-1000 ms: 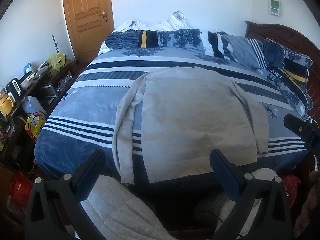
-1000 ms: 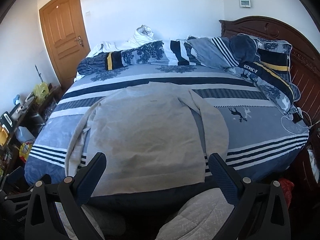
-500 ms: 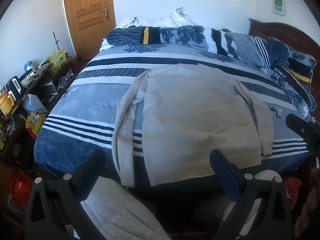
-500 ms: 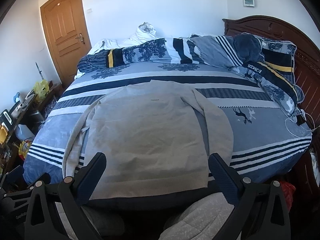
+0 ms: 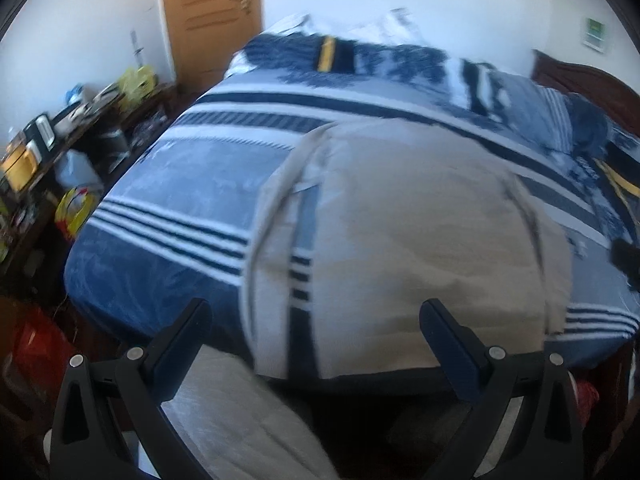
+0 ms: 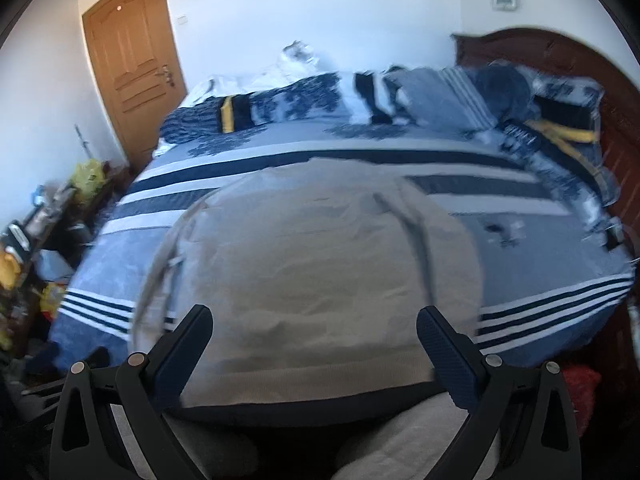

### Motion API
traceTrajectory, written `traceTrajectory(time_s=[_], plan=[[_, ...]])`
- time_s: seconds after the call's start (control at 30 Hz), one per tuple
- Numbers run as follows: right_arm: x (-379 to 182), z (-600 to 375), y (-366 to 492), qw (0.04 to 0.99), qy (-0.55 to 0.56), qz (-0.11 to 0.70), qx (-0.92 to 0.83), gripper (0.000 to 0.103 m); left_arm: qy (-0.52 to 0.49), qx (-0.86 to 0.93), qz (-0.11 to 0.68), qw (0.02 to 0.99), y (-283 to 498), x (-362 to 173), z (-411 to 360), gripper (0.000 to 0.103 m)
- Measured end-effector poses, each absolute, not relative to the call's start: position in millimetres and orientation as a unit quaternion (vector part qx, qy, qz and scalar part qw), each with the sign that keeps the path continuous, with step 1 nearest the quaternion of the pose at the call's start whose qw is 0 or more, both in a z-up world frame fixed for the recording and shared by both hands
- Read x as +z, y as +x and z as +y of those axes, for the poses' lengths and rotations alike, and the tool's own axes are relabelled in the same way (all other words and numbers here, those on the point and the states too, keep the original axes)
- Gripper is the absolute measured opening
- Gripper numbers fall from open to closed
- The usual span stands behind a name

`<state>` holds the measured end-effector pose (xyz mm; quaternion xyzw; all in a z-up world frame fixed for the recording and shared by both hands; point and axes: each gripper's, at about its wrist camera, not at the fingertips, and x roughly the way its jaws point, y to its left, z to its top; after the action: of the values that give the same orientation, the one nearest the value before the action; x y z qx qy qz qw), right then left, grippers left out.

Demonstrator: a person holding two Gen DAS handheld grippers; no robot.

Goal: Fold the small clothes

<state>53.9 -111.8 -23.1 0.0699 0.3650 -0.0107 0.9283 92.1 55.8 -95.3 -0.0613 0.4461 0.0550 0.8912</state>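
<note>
A beige long-sleeved sweater [image 5: 420, 232] [image 6: 320, 272] lies flat on the blue striped bed, hem toward me at the near edge, sleeves down along both sides. My left gripper [image 5: 314, 320] hovers open above the hem's left part, close to the left sleeve [image 5: 272, 240], with nothing between its fingers. My right gripper [image 6: 314, 320] is open too, hanging over the middle of the hem. Both views are blurred by motion. The dark tip of the right gripper [image 5: 624, 258] shows at the right edge of the left wrist view.
Rolled bedding and pillows [image 6: 360, 96] line the far side of the bed [image 6: 540, 248]. A dark wooden headboard [image 6: 560, 52] stands at the right. A cluttered side table [image 5: 48, 140] and a wooden door [image 6: 132, 68] are at the left. Quilted grey trouser legs [image 5: 248, 420] are below.
Both grippers have moved forward and lower toward the sweater's hem, which now fills more of each view. Both stay open, and the sweater has not moved.
</note>
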Motion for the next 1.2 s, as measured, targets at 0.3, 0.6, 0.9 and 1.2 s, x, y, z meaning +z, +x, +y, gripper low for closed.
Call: traceTrajectory(time_s=[0.3, 0.6, 0.9, 1.2], plan=[[-46, -83, 103, 0.915, 0.07, 0.396, 0.046, 0.102, -0.098, 0.073, 0.472, 0.873, 123, -127, 121, 0.103], [-65, -17, 164, 0.899, 0.036, 0.407, 0.156, 0.099, -0.148, 0.064, 0.502, 0.85, 167, -181, 158, 0.103], [-144, 80, 245, 0.821, 0.0, 0.508, 0.262, 0.073, -0.215, 0.055, 0.526, 0.821, 191, -240, 183, 0.07], [-214, 152, 290, 0.752, 0.01, 0.582, 0.31, 0.047, -0.228, 0.015, 0.557, 0.798, 198, -265, 180, 0.03]])
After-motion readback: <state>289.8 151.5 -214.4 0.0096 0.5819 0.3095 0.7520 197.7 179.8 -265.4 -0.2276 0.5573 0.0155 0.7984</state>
